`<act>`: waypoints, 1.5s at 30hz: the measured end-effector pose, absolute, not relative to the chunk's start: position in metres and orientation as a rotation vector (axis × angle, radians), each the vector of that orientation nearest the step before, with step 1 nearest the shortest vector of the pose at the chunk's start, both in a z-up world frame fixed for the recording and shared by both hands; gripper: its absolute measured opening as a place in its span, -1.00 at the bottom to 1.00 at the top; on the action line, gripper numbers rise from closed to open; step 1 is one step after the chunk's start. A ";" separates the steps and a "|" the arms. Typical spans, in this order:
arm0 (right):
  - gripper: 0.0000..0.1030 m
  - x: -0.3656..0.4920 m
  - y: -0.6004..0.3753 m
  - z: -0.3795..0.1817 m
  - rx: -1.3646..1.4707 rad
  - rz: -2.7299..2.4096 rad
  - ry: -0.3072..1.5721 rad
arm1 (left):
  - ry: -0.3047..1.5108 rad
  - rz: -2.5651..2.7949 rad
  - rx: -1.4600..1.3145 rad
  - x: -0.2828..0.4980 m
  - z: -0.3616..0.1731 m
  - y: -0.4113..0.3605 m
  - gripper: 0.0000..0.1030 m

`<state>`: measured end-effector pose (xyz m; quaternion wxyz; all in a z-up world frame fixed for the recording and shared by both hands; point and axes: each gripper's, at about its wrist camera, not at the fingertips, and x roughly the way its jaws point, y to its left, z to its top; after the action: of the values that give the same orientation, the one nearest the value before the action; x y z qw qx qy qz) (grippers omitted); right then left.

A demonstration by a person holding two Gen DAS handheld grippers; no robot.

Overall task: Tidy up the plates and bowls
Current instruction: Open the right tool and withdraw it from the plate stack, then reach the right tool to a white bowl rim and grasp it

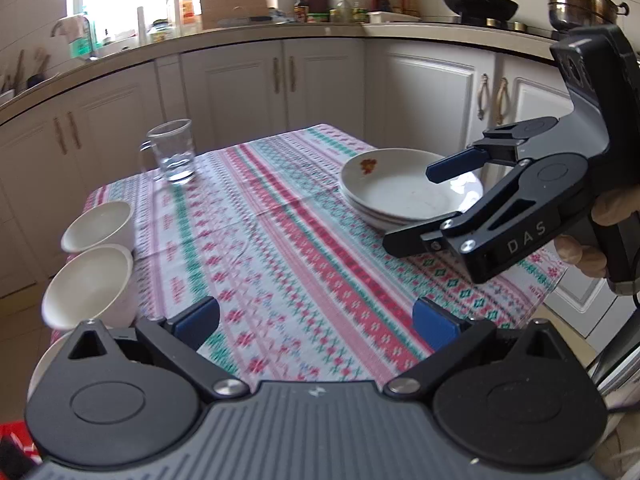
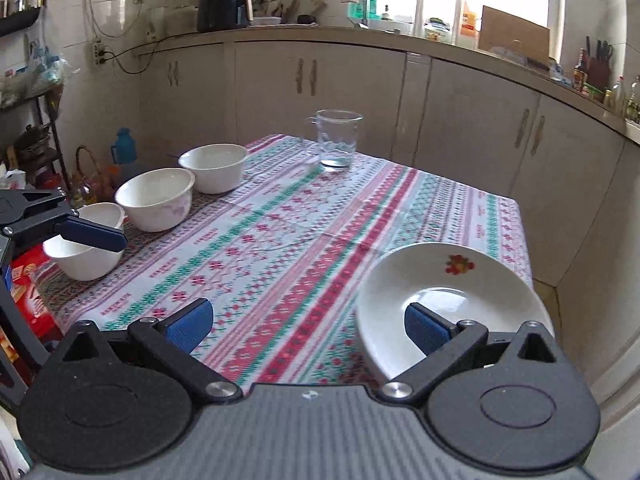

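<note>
A stack of white plates (image 1: 394, 190), the top one with a small flower print, lies at the table's right side; it also shows in the right wrist view (image 2: 444, 292). Three white bowls stand along the left edge: the far bowl (image 2: 212, 166), the middle bowl (image 2: 156, 198) and the near bowl (image 2: 86, 258). Two of them show in the left wrist view (image 1: 98, 226) (image 1: 88, 286). My right gripper (image 2: 308, 322) is open, its right finger over the plates' near rim. My left gripper (image 1: 316, 318) is open and empty over the tablecloth, beside the bowls.
A glass mug (image 2: 336, 140) with a little water stands at the table's far side. The patterned tablecloth (image 1: 280, 240) covers the table. White cabinets (image 1: 324, 80) and a crowded counter run behind. A red box (image 2: 32, 280) sits low beside the table.
</note>
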<state>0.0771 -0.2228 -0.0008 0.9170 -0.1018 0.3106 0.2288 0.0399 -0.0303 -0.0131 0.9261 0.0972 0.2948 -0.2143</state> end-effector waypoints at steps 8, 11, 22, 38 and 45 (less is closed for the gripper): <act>1.00 0.072 -0.175 -0.002 -0.262 0.589 0.632 | 0.613 -0.322 0.174 0.010 -0.014 0.018 0.98; 1.00 0.073 -0.151 0.000 -0.296 0.637 0.621 | 0.604 -0.280 0.177 0.002 -0.015 0.036 0.98; 1.00 0.084 -0.072 -0.006 -0.308 0.787 0.635 | 0.667 -0.165 0.220 0.017 -0.052 0.101 0.98; 0.70 0.115 -0.010 -0.028 -0.298 0.873 0.744 | 0.655 -0.292 0.226 0.049 -0.066 0.123 0.89; 0.37 0.124 -0.002 -0.035 -0.290 0.896 0.797 | 0.653 -0.334 0.215 0.050 -0.067 0.125 0.67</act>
<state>0.1238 -0.0020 -0.0346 0.8158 -0.1361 0.3736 0.4199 0.0504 0.1252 -0.0673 0.9278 0.1051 0.3187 -0.1631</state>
